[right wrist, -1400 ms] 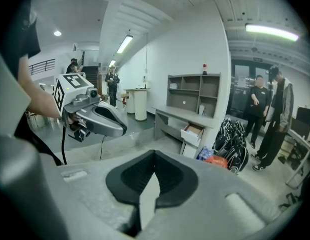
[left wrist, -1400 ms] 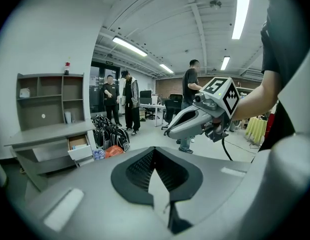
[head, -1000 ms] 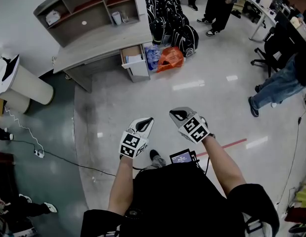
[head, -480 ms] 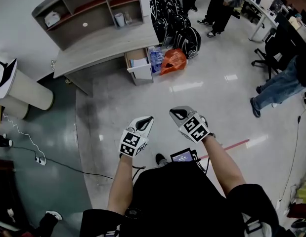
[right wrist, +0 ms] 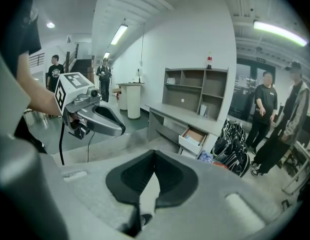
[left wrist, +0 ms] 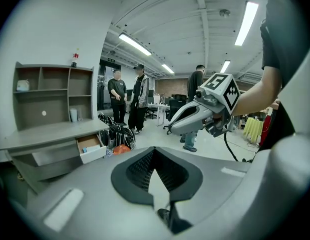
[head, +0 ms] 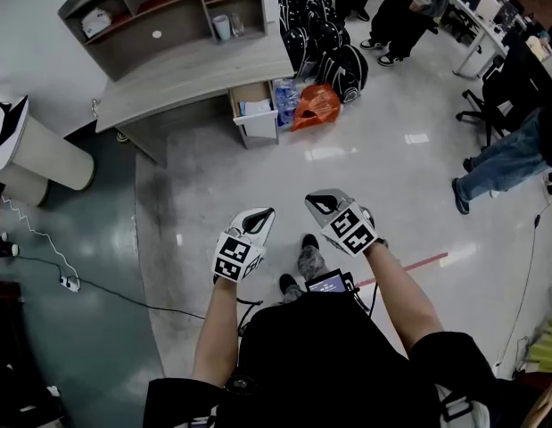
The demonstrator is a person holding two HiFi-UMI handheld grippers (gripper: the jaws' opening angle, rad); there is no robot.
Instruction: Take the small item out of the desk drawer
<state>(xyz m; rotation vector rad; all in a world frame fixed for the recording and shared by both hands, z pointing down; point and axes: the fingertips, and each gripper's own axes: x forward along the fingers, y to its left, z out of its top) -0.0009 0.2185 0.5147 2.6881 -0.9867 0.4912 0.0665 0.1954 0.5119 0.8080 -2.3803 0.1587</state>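
Observation:
The grey desk (head: 191,77) stands across the floor, well ahead of me. Its small drawer (head: 254,111) is pulled open at the desk's right end. Light-coloured things lie inside it, too small to make out. The drawer (left wrist: 91,148) also shows in the left gripper view, and the drawer (right wrist: 193,138) in the right gripper view. My left gripper (head: 263,218) and right gripper (head: 319,206) are held side by side in the air over the floor, pointing toward the desk. Each is shut with nothing in it. The left gripper (right wrist: 101,120) and the right gripper (left wrist: 191,118) each show in the other's view.
An orange bag (head: 317,105) and several black bags (head: 322,36) lie right of the drawer. A white cylindrical bin (head: 45,154) stands left of the desk, and a cable (head: 106,281) runs over the floor. People (head: 396,12) and office chairs (head: 490,92) are at the right.
The person has stepped toward the desk and a shoe now shows below the grippers. The desk has shifted slightly right in the head view. Both grippers keep their pose, still shut.

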